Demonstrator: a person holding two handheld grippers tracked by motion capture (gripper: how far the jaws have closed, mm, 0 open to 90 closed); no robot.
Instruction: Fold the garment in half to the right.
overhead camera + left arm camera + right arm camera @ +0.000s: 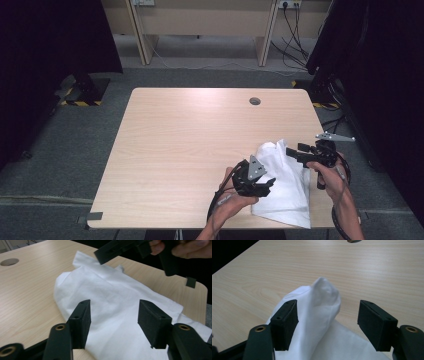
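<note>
A crumpled white cloth point(285, 185) lies near the table's front right corner, one end hanging over the front edge. My left gripper point(270, 181) hovers at the cloth's left side, open, with the cloth point(112, 290) spread below and beyond its jaws. My right gripper point(291, 151) is at the cloth's far end and points left, also open. A raised fold of the cloth point(324, 293) sits between and just ahead of its jaws point(328, 307). In the left gripper view, the right gripper point(112, 250) and the hand holding it show at the top. Neither holds anything.
The light wooden table point(190, 145) has a round cable hole point(255, 101) near its far edge. A black tape tab point(191, 282) marks the table's right corner. Beyond the table are grey carpet, wooden desk legs point(142, 35) and cables; dark curtains stand at both sides.
</note>
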